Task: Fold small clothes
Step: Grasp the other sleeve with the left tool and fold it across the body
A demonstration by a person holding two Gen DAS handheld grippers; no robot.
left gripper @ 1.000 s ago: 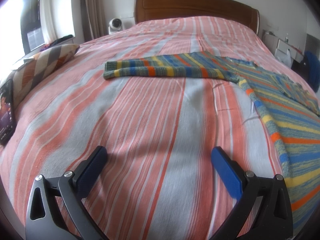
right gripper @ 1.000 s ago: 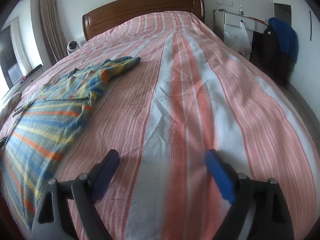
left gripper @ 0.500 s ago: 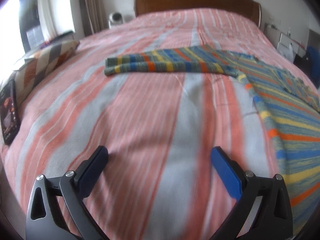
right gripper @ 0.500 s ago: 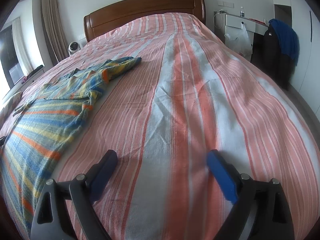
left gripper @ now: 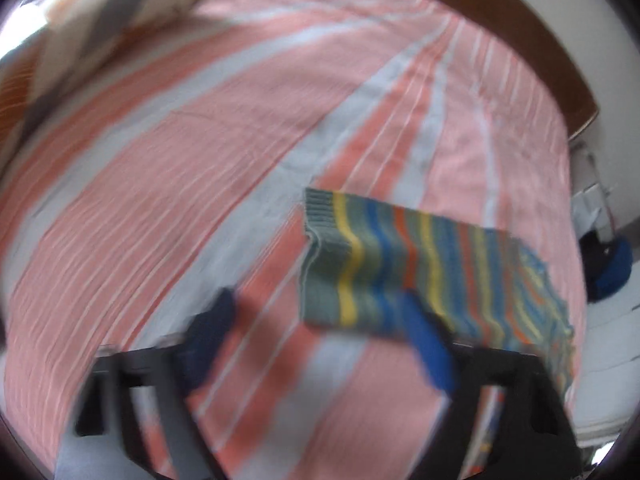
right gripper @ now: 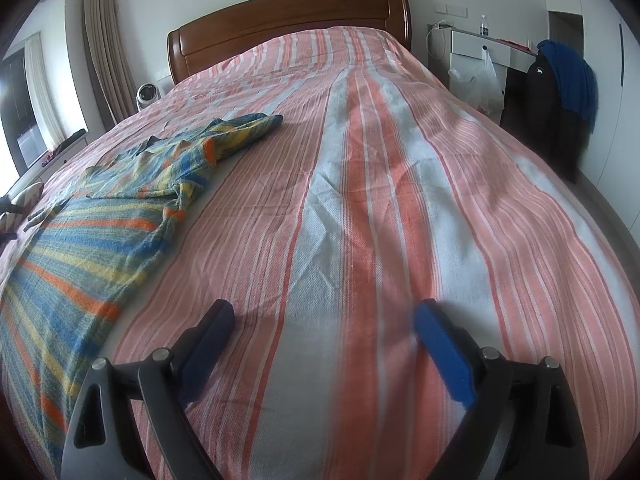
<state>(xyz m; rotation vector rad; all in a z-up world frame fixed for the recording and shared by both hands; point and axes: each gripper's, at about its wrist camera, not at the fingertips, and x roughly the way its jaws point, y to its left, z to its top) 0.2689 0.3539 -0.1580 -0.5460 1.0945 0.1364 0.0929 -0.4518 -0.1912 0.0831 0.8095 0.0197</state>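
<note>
A knitted sweater with blue, yellow, orange and grey-green stripes [right gripper: 100,232] lies flat on the left side of the bed. Its outstretched sleeve [left gripper: 400,264] shows in the blurred left wrist view, cuff end toward the left. My left gripper [left gripper: 320,336] hovers right at that cuff. Its jaws are closing, and the cuff's near edge lies between the fingertips, with the right finger [left gripper: 428,344] overlapping the sleeve. No pad presses on it that I can see. My right gripper [right gripper: 324,320] stands open over bare bedspread [right gripper: 360,200], to the right of the sweater's body, with nothing between its fingers.
A zigzag-patterned pillow [left gripper: 80,40] lies at the bed's left edge. The wooden headboard [right gripper: 288,28] stands at the far end. Right of the bed are a white bedside table [right gripper: 480,46] and a dark jacket with blue cloth [right gripper: 560,92]. A small fan [right gripper: 146,94] stands by the curtain.
My left gripper has swung and rolled in toward the sleeve cuff, which is now close in front of the fingers, and its jaws have narrowed. The right gripper has not moved.
</note>
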